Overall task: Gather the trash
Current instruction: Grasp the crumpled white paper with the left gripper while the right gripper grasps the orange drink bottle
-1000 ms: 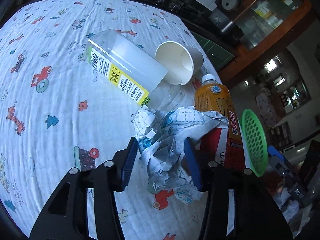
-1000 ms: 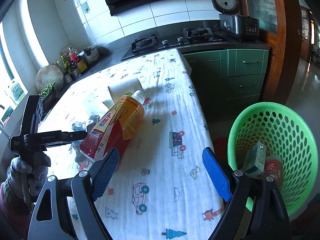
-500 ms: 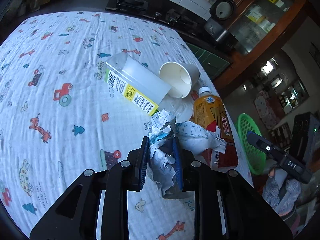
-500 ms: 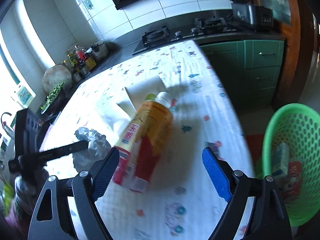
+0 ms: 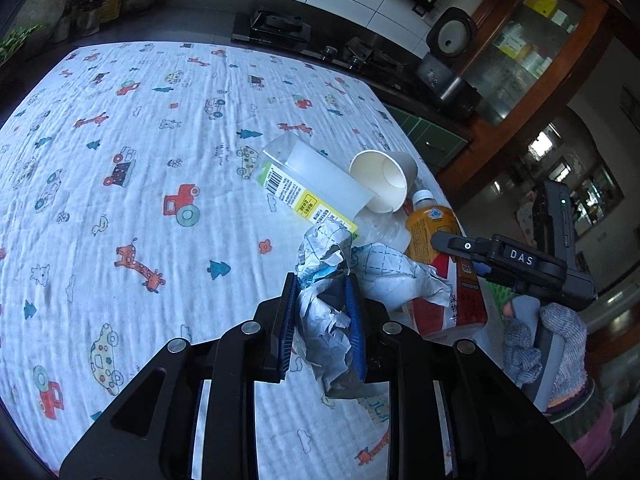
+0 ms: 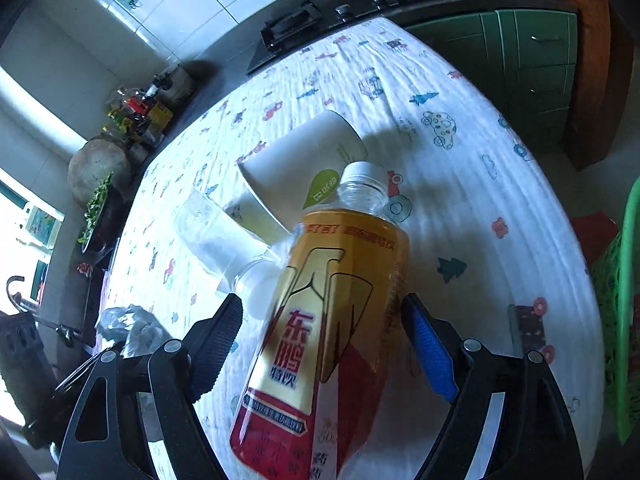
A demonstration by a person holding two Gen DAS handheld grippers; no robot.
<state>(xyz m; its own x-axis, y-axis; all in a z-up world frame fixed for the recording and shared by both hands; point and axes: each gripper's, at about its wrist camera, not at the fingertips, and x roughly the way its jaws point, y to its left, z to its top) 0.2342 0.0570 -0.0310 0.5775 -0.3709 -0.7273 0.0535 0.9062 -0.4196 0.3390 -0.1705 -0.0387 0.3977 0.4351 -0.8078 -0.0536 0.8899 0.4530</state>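
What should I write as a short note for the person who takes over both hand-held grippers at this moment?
Left hand-held gripper: shut on the crumpled white printed paper.
Right hand-held gripper: open, its fingers on either side of the lying orange-and-red labelled drink bottle, not yet closed on it.
On the cartoon-print tablecloth there are also the white paper cup on its side and the clear plastic box with yellow label.
The green plastic basket stands past the table's right edge.
Done: paper gripped. Left: drop the paper in the basket, then grip the bottle, then the cup and box.
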